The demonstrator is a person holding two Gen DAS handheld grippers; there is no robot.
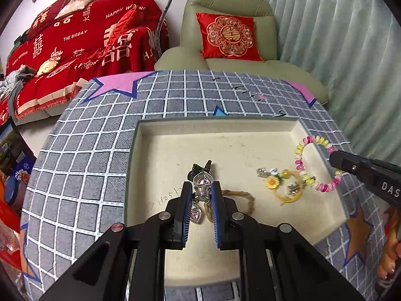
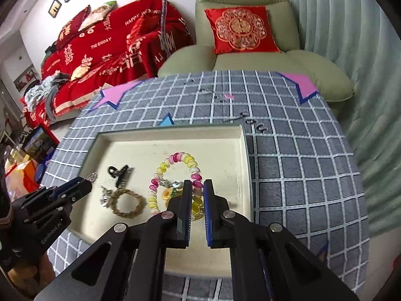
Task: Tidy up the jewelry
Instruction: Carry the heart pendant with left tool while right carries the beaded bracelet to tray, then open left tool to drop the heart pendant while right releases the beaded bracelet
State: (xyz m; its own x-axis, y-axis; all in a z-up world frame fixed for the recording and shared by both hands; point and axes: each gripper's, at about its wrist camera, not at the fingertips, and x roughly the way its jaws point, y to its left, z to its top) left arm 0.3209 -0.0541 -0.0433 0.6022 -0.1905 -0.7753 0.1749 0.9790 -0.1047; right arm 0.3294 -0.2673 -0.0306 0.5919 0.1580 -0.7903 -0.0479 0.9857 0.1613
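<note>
Left gripper [image 1: 202,190] is pinching the silver heart pendant [image 1: 203,181] mid-tray [image 1: 215,128], charm dangling toward the near edge, while right gripper [image 2: 198,188] w/ nearly closed fingers straddles the bead bracelet [image 2: 175,173], grip unclear tbh.

right tool [image 2: 198,188] closed on bead bracelet [image 2: 175,175] | tray [image 2: 240,150] on tabletop [image 2: 300,175] | rope bracelet [image 2: 127,204] beside black clip [image 2: 119,173]

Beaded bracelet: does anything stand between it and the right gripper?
Nothing visible does. The right gripper already straddles the beaded bracelet at its near side, inside the tray; the sunflower charm lies within the loop.
</note>
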